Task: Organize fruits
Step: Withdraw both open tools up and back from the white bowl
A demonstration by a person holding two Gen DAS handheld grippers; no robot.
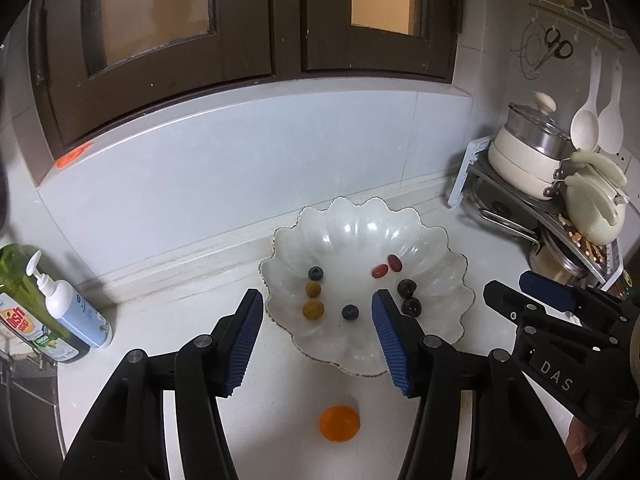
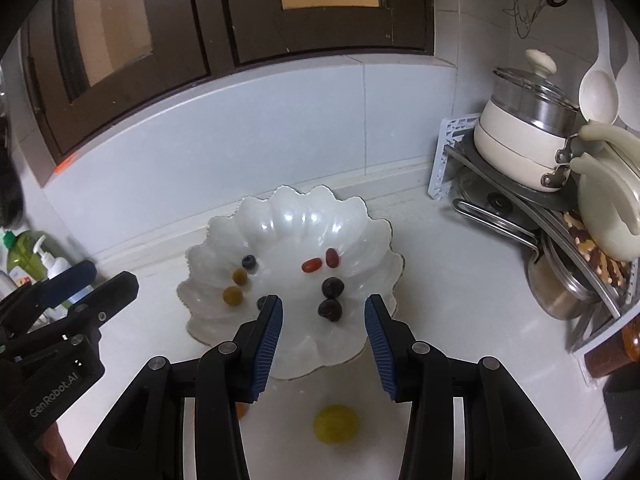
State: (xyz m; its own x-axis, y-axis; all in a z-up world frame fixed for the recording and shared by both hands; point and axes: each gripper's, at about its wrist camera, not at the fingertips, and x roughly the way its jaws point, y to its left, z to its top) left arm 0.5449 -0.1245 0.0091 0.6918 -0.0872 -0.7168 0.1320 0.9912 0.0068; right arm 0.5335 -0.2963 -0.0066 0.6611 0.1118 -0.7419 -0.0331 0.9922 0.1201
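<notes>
A white scalloped bowl (image 1: 362, 236) (image 2: 296, 220) sits on the white counter and holds several small fruits: blueberries (image 1: 316, 273), yellow-green grapes (image 1: 313, 310), red grape tomatoes (image 1: 380, 270) and dark cherries (image 1: 411, 306). An orange fruit (image 1: 339, 423) lies on the counter in front of the bowl, between my left gripper's arms. A yellow fruit (image 2: 335, 425) lies on the counter between my right gripper's arms. My left gripper (image 1: 318, 304) is open and empty above the bowl's near rim. My right gripper (image 2: 323, 308) is open and empty above the bowl's near right part.
A green bottle and a white pump bottle (image 1: 68, 312) stand at the left by a sink edge. A rack with a cream pot (image 2: 524, 136), lids and pans fills the right corner. Spoons and scissors (image 1: 556, 46) hang on the wall. Dark cabinet doors are behind.
</notes>
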